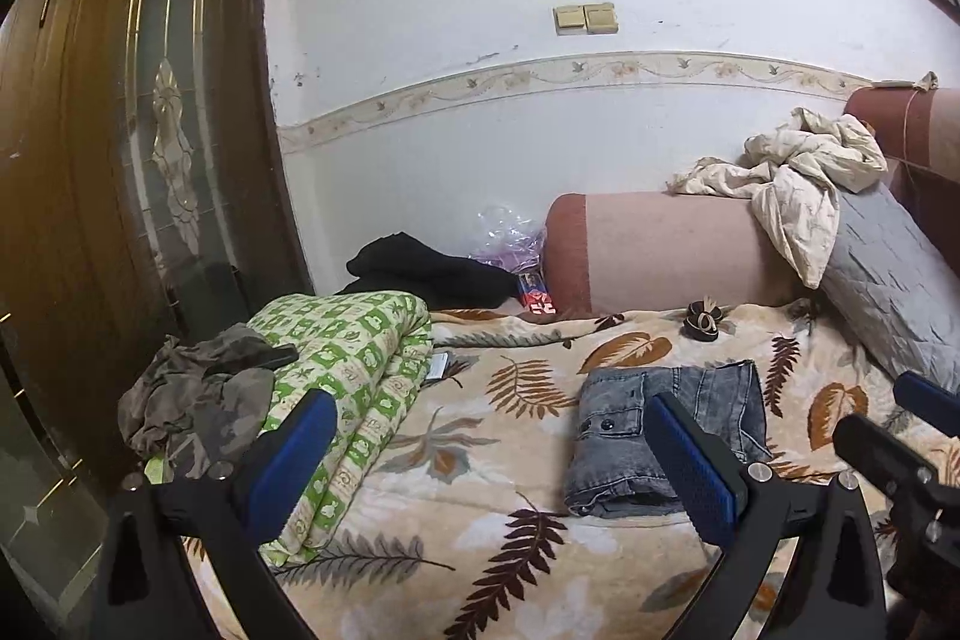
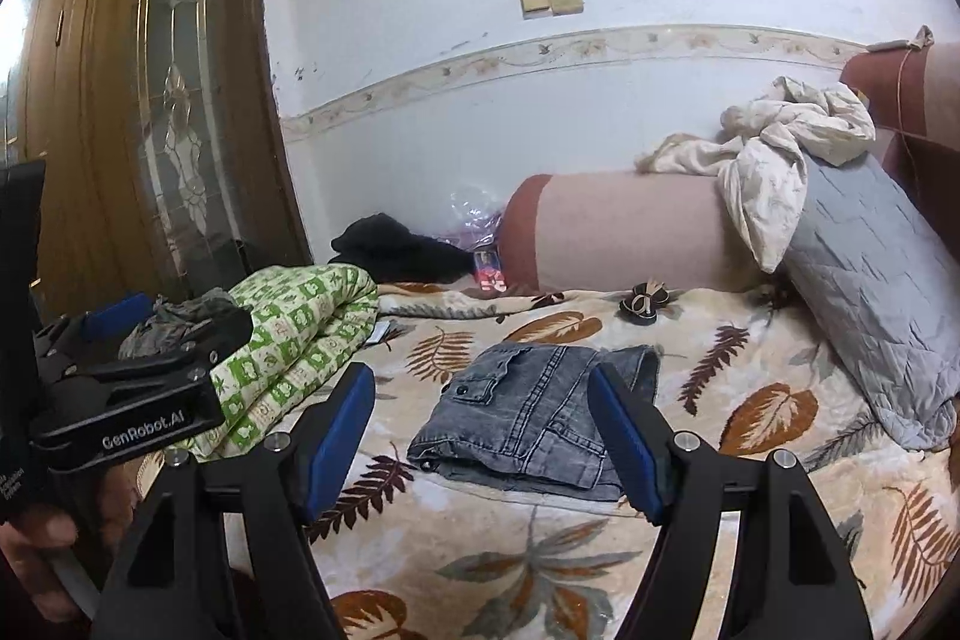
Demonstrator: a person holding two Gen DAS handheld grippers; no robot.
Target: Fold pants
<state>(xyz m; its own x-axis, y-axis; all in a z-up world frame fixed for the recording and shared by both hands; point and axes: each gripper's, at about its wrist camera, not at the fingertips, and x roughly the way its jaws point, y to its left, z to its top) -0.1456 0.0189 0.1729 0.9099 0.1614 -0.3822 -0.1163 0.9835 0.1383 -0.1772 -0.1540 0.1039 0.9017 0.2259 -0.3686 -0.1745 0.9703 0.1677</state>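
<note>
Looking through the left wrist view first, the gray pants [image 1: 666,436] lie folded in a small neat pile on the leaf-print blanket [image 1: 528,532] that covers the bed, nearer its right side than its left. The left gripper [image 1: 498,466] has its blue pads spread very wide and nothing is between them. It hangs above the blanket, back from the pants. A green checked quilt [image 1: 354,388] sits rolled at the left edge of the bed. I think the fold is done, so the good thing now is to keep both tongs up and away, so no pad drags on the pile and pulls it open. No words can be read in this view; the paper on the wall is too blurry.

Going to the right wrist view, the pants [image 2: 534,418] sit in the middle of the bed, with the button pocket on top. The right gripper [image 2: 486,436] is partly open and holds nothing; the pants lie beyond its pads, not touching. The left gripper [image 2: 180,334] shows at the left edge, over the quilt [image 2: 288,340]. Its black side says "GenRobot.AI" in white letters. A small red packet [image 2: 489,274] by the far edge has writing too tiny to read.
</note>
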